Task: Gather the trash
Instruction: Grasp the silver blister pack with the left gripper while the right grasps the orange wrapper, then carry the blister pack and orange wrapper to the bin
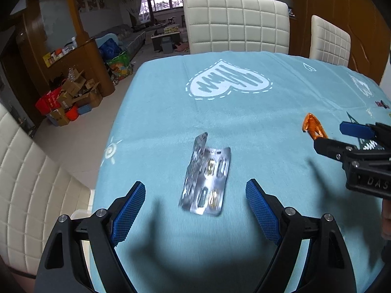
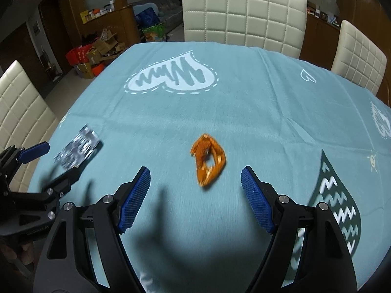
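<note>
A silver pill blister pack point(image 1: 206, 178) lies folded on the blue tablecloth point(image 1: 244, 122), just ahead of my left gripper point(image 1: 195, 193), which is open above the cloth with nothing between its blue pads. An orange crumpled wrapper point(image 2: 209, 162) lies ahead of my right gripper point(image 2: 195, 183), also open and holding nothing. The right wrist view shows the blister pack point(image 2: 78, 150) at far left beside the left gripper point(image 2: 55, 157). In the left wrist view the orange wrapper point(image 1: 312, 125) sits at right next to the right gripper point(image 1: 337, 138).
White quilted chairs point(image 1: 234, 24) stand at the table's far side, another chair point(image 2: 22, 112) at its left. The tablecloth point(image 2: 244, 112) has white heart prints and a dark zigzag patch point(image 2: 337, 202). Cardboard boxes and red bins point(image 1: 66, 100) clutter the floor at left.
</note>
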Demonstrator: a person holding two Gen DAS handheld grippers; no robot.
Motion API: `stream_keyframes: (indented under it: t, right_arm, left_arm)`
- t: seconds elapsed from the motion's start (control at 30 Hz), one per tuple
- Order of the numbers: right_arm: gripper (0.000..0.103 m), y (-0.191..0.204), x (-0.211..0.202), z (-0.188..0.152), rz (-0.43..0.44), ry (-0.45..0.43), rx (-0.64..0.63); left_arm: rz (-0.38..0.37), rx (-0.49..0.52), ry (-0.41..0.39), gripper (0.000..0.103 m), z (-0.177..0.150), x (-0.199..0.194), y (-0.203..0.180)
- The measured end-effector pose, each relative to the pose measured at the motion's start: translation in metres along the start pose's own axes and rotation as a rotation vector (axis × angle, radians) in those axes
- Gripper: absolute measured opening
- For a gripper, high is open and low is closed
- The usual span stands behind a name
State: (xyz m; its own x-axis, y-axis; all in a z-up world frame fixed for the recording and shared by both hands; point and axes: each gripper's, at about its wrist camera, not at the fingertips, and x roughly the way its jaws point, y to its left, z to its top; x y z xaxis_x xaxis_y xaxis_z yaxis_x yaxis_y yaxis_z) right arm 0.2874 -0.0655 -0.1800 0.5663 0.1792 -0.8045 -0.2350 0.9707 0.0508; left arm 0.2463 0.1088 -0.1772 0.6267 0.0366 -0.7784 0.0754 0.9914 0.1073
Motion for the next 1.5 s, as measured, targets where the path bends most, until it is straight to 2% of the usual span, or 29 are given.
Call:
stream_keyframes:
  t: [0.13,0.23,0.27,0.37,0.43,0.5,0.67,1.0,1.5]
  right_arm:
    - [0.076,0.002,0.011,0.006,-0.001,0.008,-0.002]
    - [0.065,0.004,0.016,0.006,0.009,0.022,0.007]
    - [0.06,0.006,0.018,0.005,0.012,0.029,0.004]
    - [0.035,0.012,0.018,0.002,0.021,0.027,-0.029]
    - [0.029,0.016,0.017,0.0,0.028,0.028,-0.048]
    - [0.022,0.019,0.012,-0.004,0.026,0.016,-0.068]
    - [0.02,0.023,-0.004,-0.01,0.035,0.002,-0.09]
    - [0.02,0.045,-0.051,-0.025,0.086,-0.035,-0.151]
    - [0.02,0.106,-0.112,-0.054,0.189,-0.104,-0.293]
  left_arm:
    - [-0.016,0.017,0.0,0.082,0.003,0.01,-0.003]
    - [-0.04,0.028,0.016,0.082,0.001,0.016,-0.004]
    - [-0.04,0.027,0.02,0.082,0.0,0.018,-0.003]
    - [-0.061,0.0,0.02,0.08,-0.002,0.019,0.001]
    - [-0.088,-0.025,0.017,0.065,-0.003,0.018,0.006]
    - [-0.084,-0.025,0.015,0.035,-0.003,0.015,0.007]
    - [-0.091,-0.025,0.004,0.033,-0.002,0.003,0.008]
    - [-0.068,-0.018,-0.045,0.033,-0.018,-0.05,0.007]
    - [0.037,-0.089,-0.119,0.033,-0.061,-0.131,0.032]
